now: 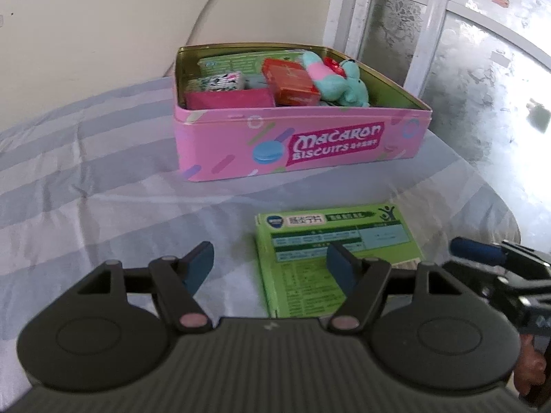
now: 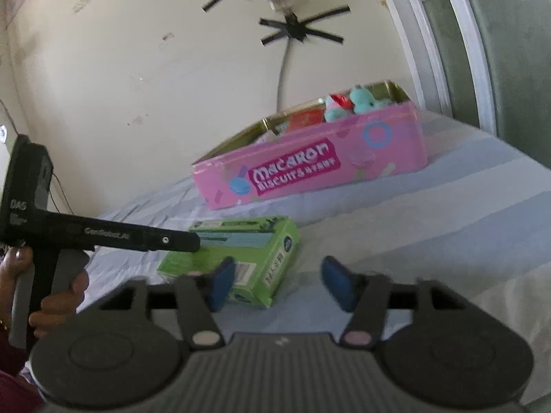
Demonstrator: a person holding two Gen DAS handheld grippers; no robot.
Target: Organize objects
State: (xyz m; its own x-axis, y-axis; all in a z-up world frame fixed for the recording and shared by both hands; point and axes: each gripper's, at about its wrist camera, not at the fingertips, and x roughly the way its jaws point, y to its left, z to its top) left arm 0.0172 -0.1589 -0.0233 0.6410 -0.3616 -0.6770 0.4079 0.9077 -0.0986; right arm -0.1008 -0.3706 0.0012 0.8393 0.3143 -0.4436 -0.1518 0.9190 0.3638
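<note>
Striped grey bedsheet (image 1: 103, 158), cream wall (image 2: 137, 69) with taped cable (image 2: 283, 79), frosted glass door (image 1: 482, 69) behind.

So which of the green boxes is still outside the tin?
The flat green cardboard box lying on the striped cloth; the other green box sits inside the pink biscuit tin.
</note>
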